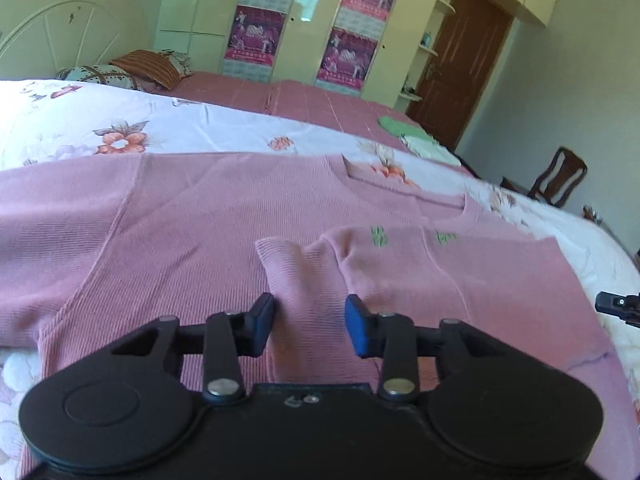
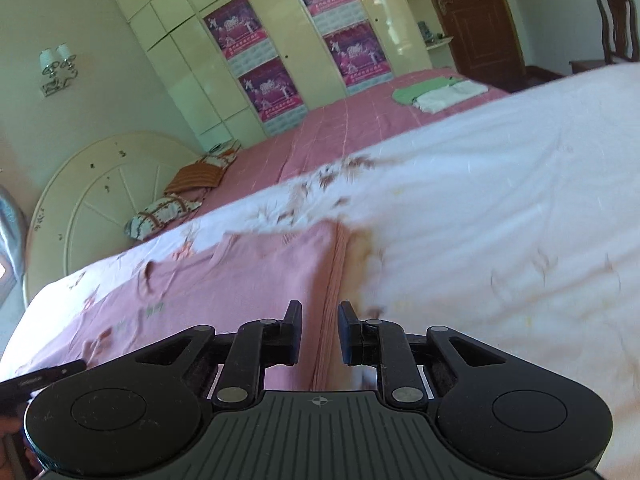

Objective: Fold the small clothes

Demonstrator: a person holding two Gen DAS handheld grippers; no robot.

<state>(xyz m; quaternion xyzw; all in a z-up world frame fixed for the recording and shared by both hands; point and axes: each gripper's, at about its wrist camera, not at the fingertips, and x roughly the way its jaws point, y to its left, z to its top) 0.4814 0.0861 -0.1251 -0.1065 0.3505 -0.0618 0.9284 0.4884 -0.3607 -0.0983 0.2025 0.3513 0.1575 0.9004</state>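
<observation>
Sweater [image 1: 168, 236] lies flat on the bed [image 1: 224, 128], one sleeve [image 1: 292, 280] folded across it between the left gripper's [image 1: 310, 326] released fingers, the right gripper [image 2: 319, 334] likewise parted over the ribbed hem [image 2: 334, 280]; pinch both layers squarely, I judge, before lifting.

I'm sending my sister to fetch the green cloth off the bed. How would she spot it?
Start at the brown door beside the wardrobe. On the bed's bare pink sheet near that door lie two folded items touching each other. The green cloth is the one nearer the wardrobe; its neighbour is a white cloth.
</observation>
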